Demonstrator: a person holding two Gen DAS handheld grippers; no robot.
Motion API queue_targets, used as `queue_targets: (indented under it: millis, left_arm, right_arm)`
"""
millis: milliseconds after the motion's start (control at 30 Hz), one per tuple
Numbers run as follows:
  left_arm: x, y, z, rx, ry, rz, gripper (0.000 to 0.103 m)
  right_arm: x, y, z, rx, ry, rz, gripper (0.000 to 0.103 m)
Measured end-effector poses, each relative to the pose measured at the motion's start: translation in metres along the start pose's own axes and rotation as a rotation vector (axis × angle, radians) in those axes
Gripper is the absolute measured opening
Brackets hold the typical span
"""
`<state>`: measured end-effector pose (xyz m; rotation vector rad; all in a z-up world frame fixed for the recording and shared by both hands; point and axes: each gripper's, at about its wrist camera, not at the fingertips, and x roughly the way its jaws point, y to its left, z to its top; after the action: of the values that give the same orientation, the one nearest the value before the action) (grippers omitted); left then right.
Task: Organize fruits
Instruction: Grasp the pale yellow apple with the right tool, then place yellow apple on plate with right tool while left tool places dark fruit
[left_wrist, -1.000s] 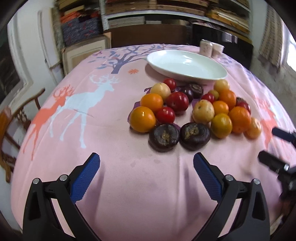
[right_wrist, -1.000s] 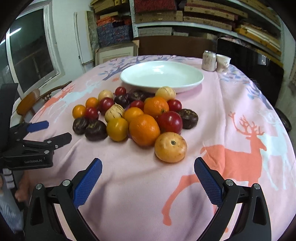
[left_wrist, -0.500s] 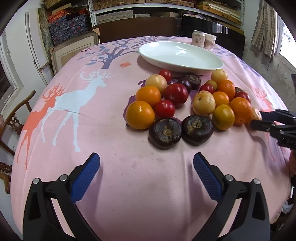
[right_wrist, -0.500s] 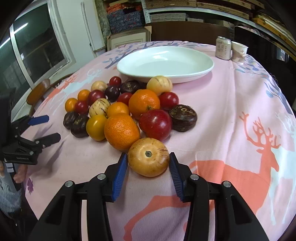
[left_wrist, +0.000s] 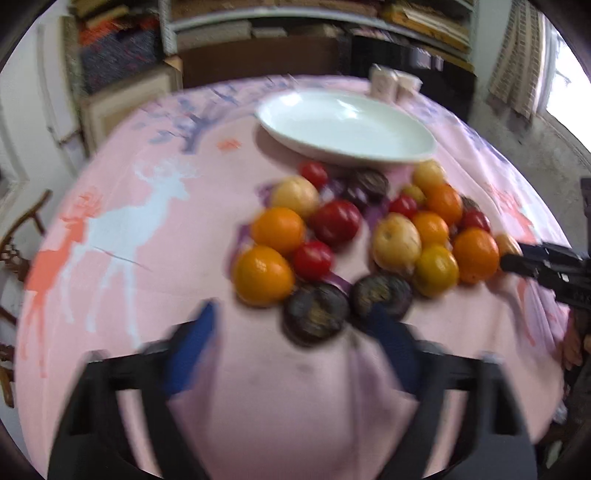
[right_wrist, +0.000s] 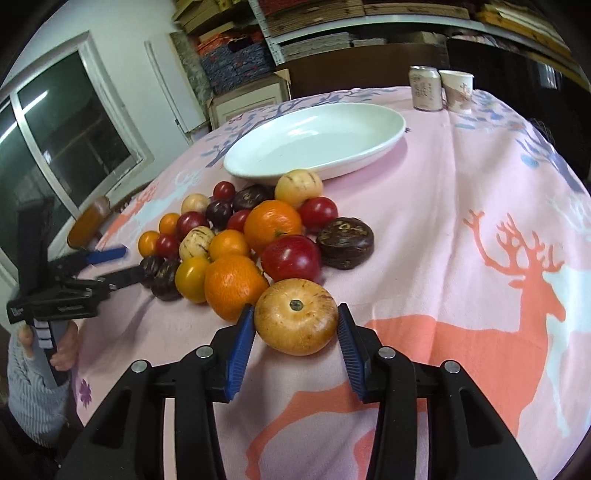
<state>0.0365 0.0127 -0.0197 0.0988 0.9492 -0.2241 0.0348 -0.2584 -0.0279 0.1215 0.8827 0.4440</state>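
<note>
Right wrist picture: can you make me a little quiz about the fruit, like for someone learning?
1. True or false: the white plate already has fruit on it.
2. Which fruit sits between the right gripper pads? A) tan round fruit B) red apple C) dark brown fruit
3. Fill in: beside the drink can stands a paper ___.

Key: 1 false; 2 A; 3 cup.

The whole left wrist view is smeared, and the left gripper (left_wrist: 291, 332) shows only as soft blue streaks at the lower centre (its fingers seem spread). At the right edge the right gripper (left_wrist: 511, 258) is cut off, hiding most of the yellow apple (left_wrist: 508, 243).
</note>
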Motion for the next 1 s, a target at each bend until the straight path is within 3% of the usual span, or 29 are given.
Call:
queue_targets:
  millis: [33,100,200,367,400,667,733,867,1000]
  left_arm:
    - [0.004,-0.003,-0.002,0.008,0.023,-0.006,0.052]
    - [0.008,-0.006,-0.007,0.02,0.024,0.015,0.051]
    - [0.013,-0.002,-0.004,-0.012,0.041,-0.021,0.05]
    - [0.023,-0.013,0.005,0.051,0.018,0.033,0.048]
    - [0.022,-0.013,0.005,0.053,0.019,0.021,0.041]
    - [-0.006,-0.002,0.002,-0.007,-0.027,-0.055,0.041]
    - [-0.015,-0.003,0.017,0.004,-0.055,-0.059,0.041]
    - [-0.028,-0.013,0.084,0.028,-0.159,-0.027,0.041]
    - [0.004,-0.03,0.143,0.026,-0.168,0.006,0.041]
  right_arm:
    - [0.0,-0.001,0.0,0.003,0.0,0.002,0.045]
    - [0.002,-0.001,0.0,0.003,0.004,0.006,0.045]
    - [0.001,0.0,0.0,0.0,0.003,0.009,0.045]
    - [0.0,-0.001,-0.001,0.005,-0.006,0.004,0.045]
    - [-0.001,-0.001,-0.001,0.007,-0.009,0.004,0.045]
    - [-0.01,-0.006,0.001,0.025,-0.054,0.02,0.045]
    - [-0.017,-0.008,0.013,0.028,-0.091,0.02,0.045]
    - [-0.029,-0.006,0.071,0.001,-0.175,-0.023,0.045]
    - [-0.003,-0.002,0.135,-0.019,-0.213,-0.079,0.045]
